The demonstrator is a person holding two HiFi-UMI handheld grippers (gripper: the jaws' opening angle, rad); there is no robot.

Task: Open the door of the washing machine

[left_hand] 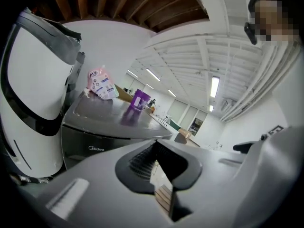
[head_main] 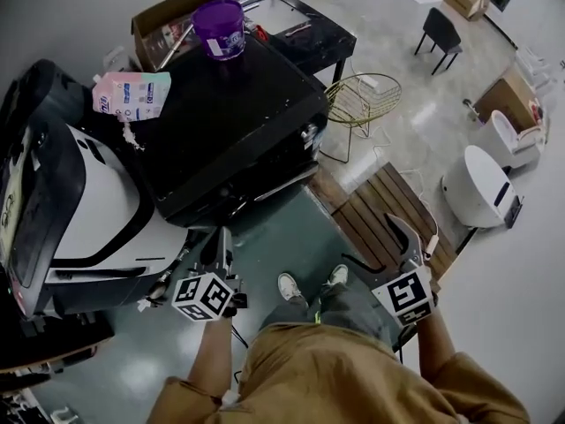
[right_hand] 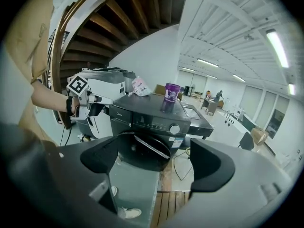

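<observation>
The black front-loading washing machine (head_main: 238,113) stands ahead of me. Its round dark door (right_hand: 142,148) faces the right gripper and looks closed. My right gripper (right_hand: 156,163) is open, and the door shows between its wide-apart jaws, still some way off. In the head view the right gripper (head_main: 375,241) hangs low at the right, over the wooden pallet. My left gripper (head_main: 219,241) is held in front of the machine's lower left corner. In the left gripper view the left gripper (left_hand: 159,175) looks shut with nothing in it and points up past the washing machine (left_hand: 109,127).
A purple tub (head_main: 219,26) and a pink detergent bag (head_main: 131,94) sit on the machine's top. A white and black appliance (head_main: 97,201) stands close on its left. A wooden pallet (head_main: 388,210), a wire chair (head_main: 362,100) and a white rounded unit (head_main: 477,184) are to the right.
</observation>
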